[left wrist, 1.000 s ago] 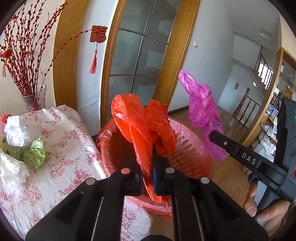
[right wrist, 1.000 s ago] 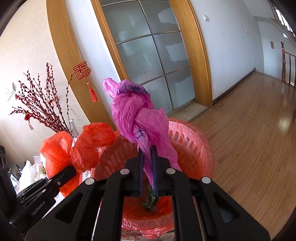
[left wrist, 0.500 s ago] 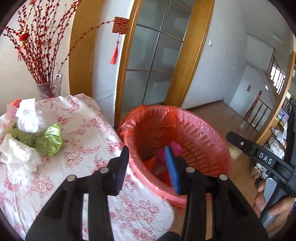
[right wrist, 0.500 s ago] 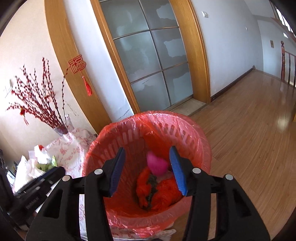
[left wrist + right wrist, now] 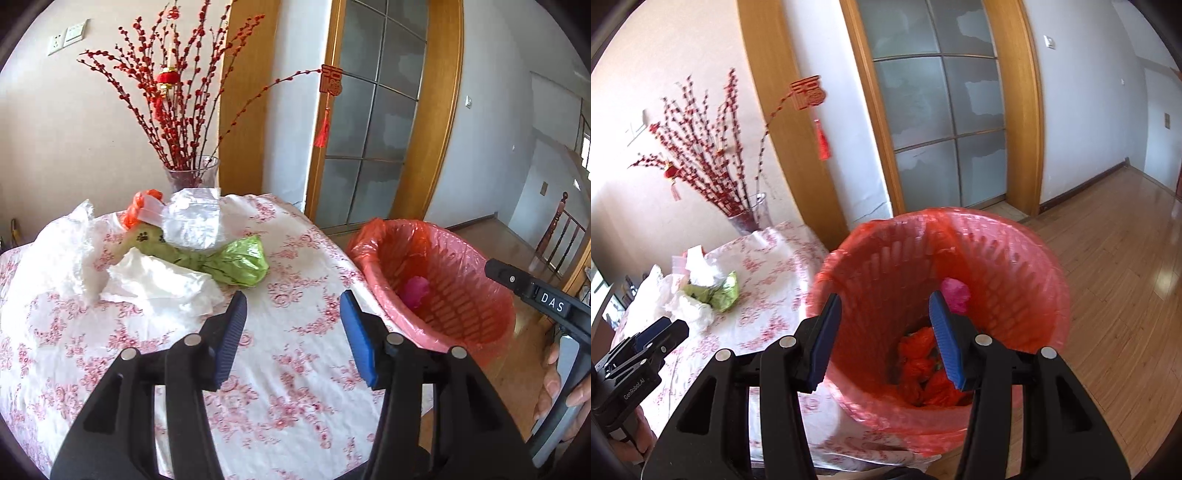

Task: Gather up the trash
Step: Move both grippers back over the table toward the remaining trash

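Note:
A red-lined bin stands right of the floral-clothed table; it also shows in the right wrist view. A magenta bag and an orange bag lie inside it. On the table lie a green bag, white crumpled paper, a clear plastic bag and an orange scrap. My left gripper is open and empty above the cloth, just short of the green bag. My right gripper is open and empty over the bin's near rim.
A glass vase of red branches stands at the table's back edge. A glass door with a wood frame is behind the bin. Wooden floor stretches right. The trash pile also shows in the right wrist view.
Both grippers opened and dropped the orange and magenta bags into the bin. The left gripper has swung left toward the table trash. The right has shifted slightly left over the bin.

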The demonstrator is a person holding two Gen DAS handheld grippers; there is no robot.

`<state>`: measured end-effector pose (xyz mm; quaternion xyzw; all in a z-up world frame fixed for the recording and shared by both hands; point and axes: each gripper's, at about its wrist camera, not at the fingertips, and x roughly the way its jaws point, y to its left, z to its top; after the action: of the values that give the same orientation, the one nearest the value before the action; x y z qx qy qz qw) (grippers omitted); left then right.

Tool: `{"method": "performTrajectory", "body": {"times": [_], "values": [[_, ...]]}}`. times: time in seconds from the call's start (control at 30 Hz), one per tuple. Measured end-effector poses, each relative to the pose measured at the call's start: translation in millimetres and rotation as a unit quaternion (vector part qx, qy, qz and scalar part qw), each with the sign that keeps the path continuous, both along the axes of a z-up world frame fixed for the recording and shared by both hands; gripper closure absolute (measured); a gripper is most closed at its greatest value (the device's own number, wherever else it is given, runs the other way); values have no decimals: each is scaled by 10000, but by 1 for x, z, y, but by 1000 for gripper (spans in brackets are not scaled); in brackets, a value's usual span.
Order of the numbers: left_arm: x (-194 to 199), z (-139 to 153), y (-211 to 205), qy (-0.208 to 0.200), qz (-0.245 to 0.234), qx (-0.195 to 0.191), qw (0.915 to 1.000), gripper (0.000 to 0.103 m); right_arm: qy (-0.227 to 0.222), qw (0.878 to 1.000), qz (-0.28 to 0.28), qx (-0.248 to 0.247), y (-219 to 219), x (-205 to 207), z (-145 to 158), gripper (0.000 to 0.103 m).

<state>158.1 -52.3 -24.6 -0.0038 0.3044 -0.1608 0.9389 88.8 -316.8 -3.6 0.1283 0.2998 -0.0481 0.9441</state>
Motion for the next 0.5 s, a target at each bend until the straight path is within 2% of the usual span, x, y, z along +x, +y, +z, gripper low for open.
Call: {"method": "performTrajectory", "body": {"times": [0.27,0.5], "values": [[-11,3,63,-116,666,45,9977,50,-15,9979,633,-159,58,17,9,53],[-25,8,132,-278,1460,174,9887,47,-44,9918,1265,-193,120,34,12,53]]}}
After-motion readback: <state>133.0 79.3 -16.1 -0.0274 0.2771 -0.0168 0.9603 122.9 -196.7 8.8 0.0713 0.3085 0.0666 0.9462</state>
